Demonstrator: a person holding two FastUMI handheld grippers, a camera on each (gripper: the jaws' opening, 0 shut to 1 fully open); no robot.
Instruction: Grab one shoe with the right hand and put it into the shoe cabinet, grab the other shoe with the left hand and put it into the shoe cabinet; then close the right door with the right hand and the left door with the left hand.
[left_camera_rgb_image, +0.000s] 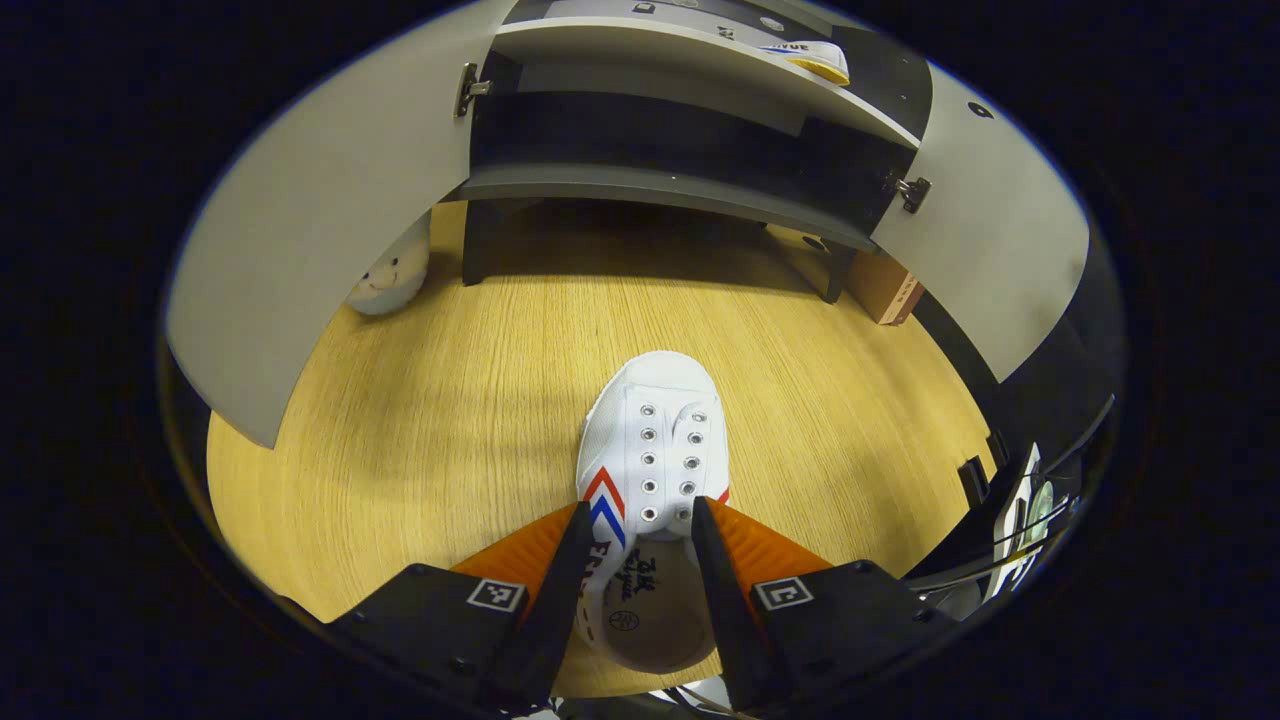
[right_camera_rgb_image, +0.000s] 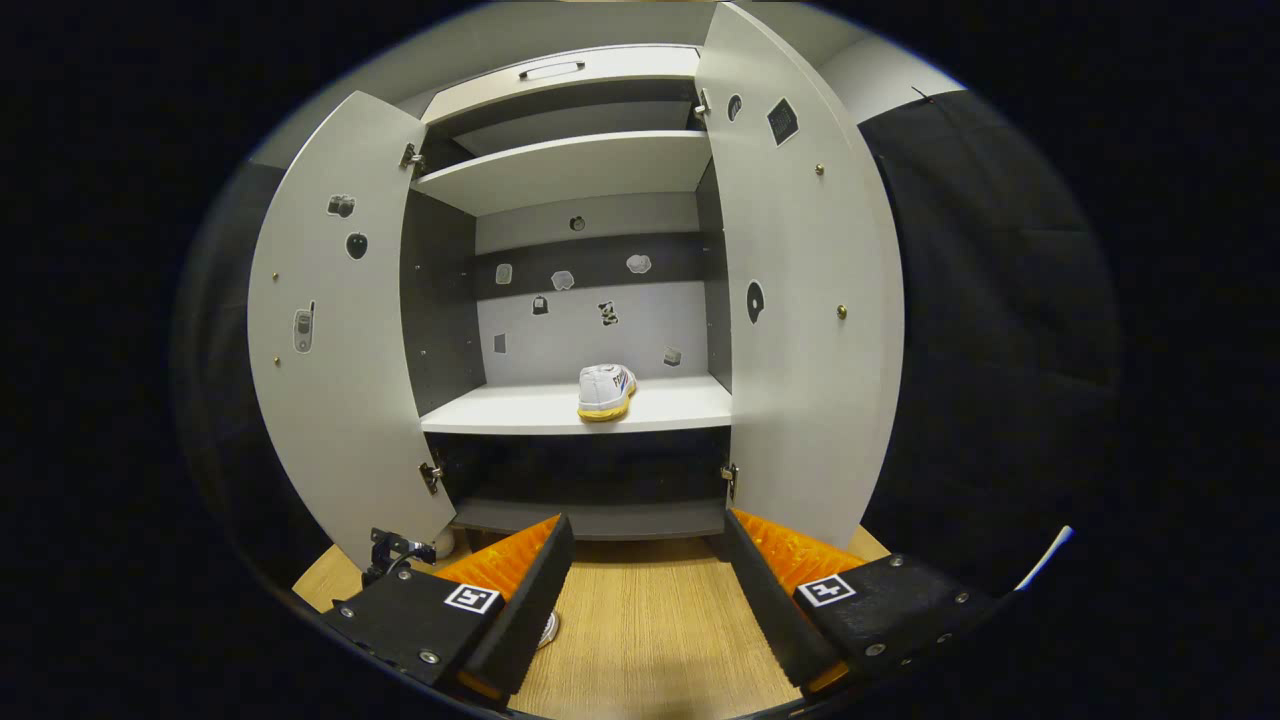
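Shoe (left_camera_rgb_image: 650, 450) heel hidden between left gripper (left_camera_rgb_image: 632, 520) fingers.

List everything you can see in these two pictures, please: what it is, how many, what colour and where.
Shoe cabinet: one, grey with a dark inside, standing on the floor.
Cabinet doors: two, grey, both swung open, the left door and the right door.
Shoe on the shelf: one, white with a yellow sole, on the cabinet's middle shelf.
Shoe on the floor: one, white with red and blue stripes, toe toward the cabinet.
Floor: light wood.
Plush toy: one, white, on the floor behind the open left door.
Cardboard box: one, brown, on the floor beside the cabinet.
Left gripper: jaws either side of the floor shoe's opening.
Right gripper: jaws open, holding nothing, facing the cabinet.
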